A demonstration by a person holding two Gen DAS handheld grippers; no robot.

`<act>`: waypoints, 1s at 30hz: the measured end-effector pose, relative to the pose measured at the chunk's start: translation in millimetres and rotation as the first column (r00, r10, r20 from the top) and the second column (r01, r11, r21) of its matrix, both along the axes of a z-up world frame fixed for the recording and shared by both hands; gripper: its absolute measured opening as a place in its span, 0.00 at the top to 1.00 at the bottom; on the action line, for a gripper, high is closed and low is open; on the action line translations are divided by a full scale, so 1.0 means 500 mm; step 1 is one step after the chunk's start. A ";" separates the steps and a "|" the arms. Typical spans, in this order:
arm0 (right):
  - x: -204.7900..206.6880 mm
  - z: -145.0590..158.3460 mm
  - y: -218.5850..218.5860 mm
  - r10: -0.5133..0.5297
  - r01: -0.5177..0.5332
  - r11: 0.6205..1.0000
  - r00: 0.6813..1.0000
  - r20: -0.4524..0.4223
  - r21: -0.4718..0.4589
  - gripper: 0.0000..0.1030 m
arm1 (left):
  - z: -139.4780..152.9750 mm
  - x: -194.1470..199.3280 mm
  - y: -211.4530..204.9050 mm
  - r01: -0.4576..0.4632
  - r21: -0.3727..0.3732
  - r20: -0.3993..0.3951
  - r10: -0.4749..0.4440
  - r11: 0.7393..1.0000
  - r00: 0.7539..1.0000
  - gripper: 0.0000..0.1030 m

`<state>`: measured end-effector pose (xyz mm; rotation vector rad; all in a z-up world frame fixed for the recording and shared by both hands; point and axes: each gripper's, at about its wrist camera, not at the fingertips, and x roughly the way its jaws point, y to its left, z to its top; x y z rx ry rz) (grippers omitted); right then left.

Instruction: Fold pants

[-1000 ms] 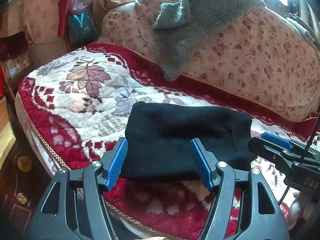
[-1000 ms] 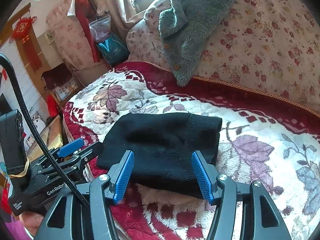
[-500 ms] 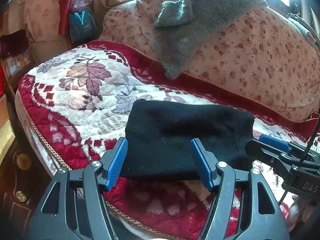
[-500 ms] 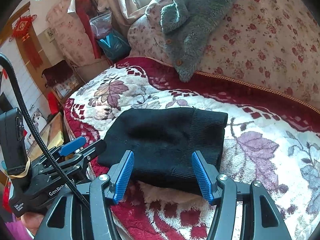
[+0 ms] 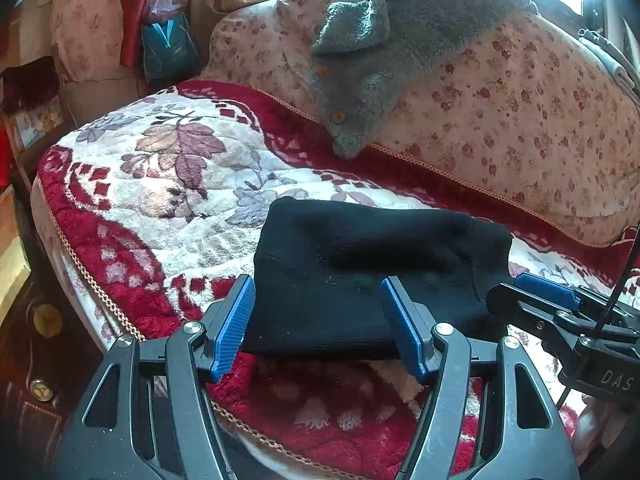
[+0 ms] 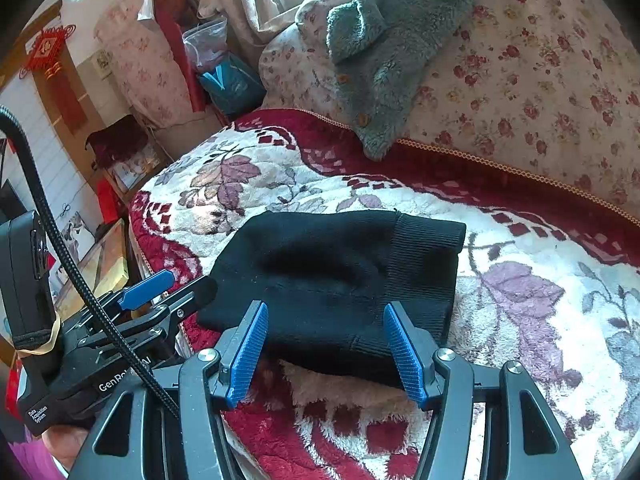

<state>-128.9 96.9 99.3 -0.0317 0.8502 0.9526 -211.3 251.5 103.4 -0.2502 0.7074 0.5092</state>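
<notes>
Black knit pants (image 5: pixel 372 276), already folded down to a compact slab, lie on the red-and-cream floral blanket (image 5: pixel 168 184) covering the sofa seat, near its front edge. Taking the pants as landmark: their long axis runs side to side across both views, parallel to the seat's front edge; the ribbed band (image 6: pixel 424 264) forms the right-hand end, the plain rounded end sits left. Both tools sit on the near side of the pants, pointing down and forward over the front hem. Left tongs (image 5: pixel 318 326) released, jaws wide, nothing pinched; the blue pads frame the left half of the near edge, and the fabric looks to pass under them rather than between them, though the fisheye makes contact hard to judge. Right tongs (image 6: pixel 326 350) likewise released, straddling the near edge toward the ribbed end. Each hand is nearer its own end, so the split is even; neither has a reach advantage on the middle. Grey fleece garment (image 5: pixel 384 64) hangs over the floral back cushion (image 5: pixel 520 120), well beyond the pants on the far side. Judgement: a further fold would turn on lifting one short end and carrying it along the long axis toward the other.
</notes>
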 end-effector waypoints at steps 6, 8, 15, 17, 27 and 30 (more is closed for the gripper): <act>0.001 -0.001 0.003 0.003 -0.003 1.000 1.000 0.000 -0.007 0.43 | 0.000 0.001 -0.001 -0.001 0.000 0.000 0.001 1.000 1.000 0.36; 0.001 -0.001 0.004 0.003 -0.003 1.000 1.000 0.000 -0.006 0.43 | 0.000 0.000 -0.001 -0.003 0.004 -0.001 0.003 1.000 1.000 0.36; 0.003 -0.003 0.010 0.007 -0.007 1.000 1.000 0.000 -0.013 0.43 | 0.004 -0.001 0.000 -0.010 0.020 0.004 0.010 1.000 1.000 0.36; 0.003 -0.003 0.010 0.006 -0.006 1.000 1.000 0.001 -0.010 0.43 | 0.004 -0.002 0.001 -0.013 0.020 0.003 0.013 1.000 1.000 0.36; 0.003 -0.004 0.015 0.016 -0.016 1.000 1.000 0.000 -0.022 0.43 | 0.000 -0.001 0.002 -0.019 0.020 0.000 0.019 1.000 1.000 0.36; 0.003 -0.005 0.018 0.020 -0.020 0.999 1.000 -0.002 -0.027 0.43 | 0.000 -0.002 0.003 -0.020 0.017 0.001 0.020 1.000 1.000 0.36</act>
